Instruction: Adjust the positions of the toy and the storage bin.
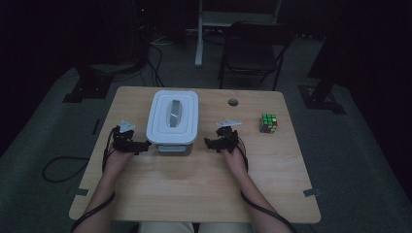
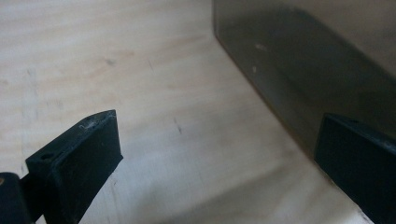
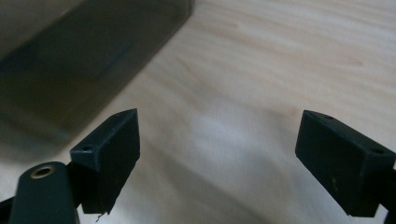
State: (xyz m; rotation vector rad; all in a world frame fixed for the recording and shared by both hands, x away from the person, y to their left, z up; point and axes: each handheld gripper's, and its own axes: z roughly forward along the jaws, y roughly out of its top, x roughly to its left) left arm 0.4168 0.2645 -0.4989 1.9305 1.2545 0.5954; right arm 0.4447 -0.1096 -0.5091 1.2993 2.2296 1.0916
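Both claws are sitting low over the wooden counter (image 1: 194, 184), flanking a lidded storage box (image 1: 172, 119).

Left claw (image 1: 144, 144): jaws are standing wide apart, gripping nothing. In the left gripper view the left claw (image 2: 219, 154) is showing bare wood between its 2 jaws, and the box's dark translucent wall (image 2: 308, 70) is lying just ahead and toward the far-side jaw. That jaw is sitting very close to the wall; I cannot tell whether it is touching.

Right claw (image 1: 208, 143): jaws are also spread wide, holding nothing. In the right gripper view the right claw (image 3: 217, 154) is framing bare counter, with the same box wall (image 3: 84, 60) lying ahead and off to one side, apart from the nearer jaw.

The box is carrying a white lid (image 1: 160, 116) with a recessed grey handle (image 1: 173, 112) along its middle; the lid is sitting on.

A Rubik's cube (image 1: 268, 123) is resting on the counter beyond the right claw, on the side away from the box, well apart from both claws.
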